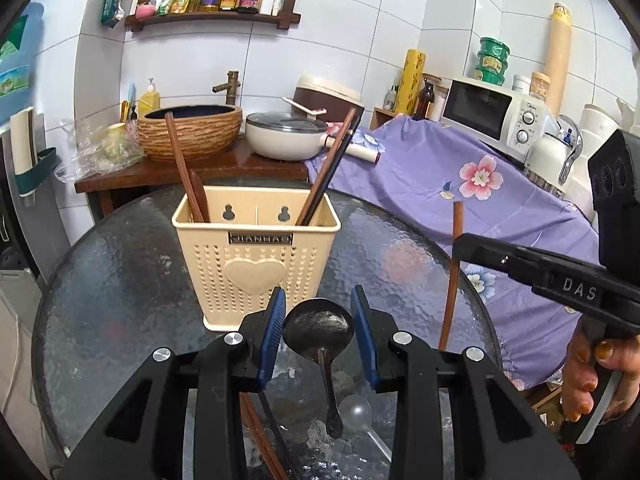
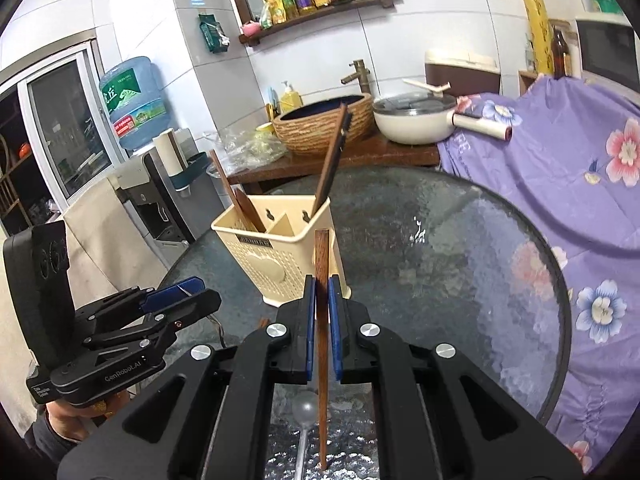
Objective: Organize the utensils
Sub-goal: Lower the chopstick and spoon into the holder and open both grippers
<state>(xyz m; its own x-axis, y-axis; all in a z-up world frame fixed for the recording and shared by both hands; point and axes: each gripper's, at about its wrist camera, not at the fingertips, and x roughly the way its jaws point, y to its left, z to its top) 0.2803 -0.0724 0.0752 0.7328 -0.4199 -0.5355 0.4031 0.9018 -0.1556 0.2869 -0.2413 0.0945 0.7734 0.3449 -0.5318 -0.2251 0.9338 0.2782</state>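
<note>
Cream heart-patterned holder (image 1: 256,264), brown chopstick (image 2: 322,280), dark spoon (image 1: 318,326), purple floral cloth (image 1: 460,184), blue-padded black tongs (image 2: 322,308)

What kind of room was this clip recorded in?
Most likely a home kitchen: a white microwave oven, a wooden wall shelf of sauce bottles and a white lidded cooking pan surround the round glass table.

chopstick (image 2: 322,344) tip behind tongs, holder (image 1: 256,258) label blurred

Round glass table (image 1: 120,272) low in frame. Beyond it, woven basin (image 1: 190,132) and brass tap (image 1: 230,86) at centre; white lidded pan (image 1: 286,136) just right. Bottle-laden shelf (image 1: 212,20) at top. White microwave (image 1: 494,110) upper right, over purple floral cloth (image 1: 420,176). Blue water jug (image 2: 134,100) at upper left.
</note>
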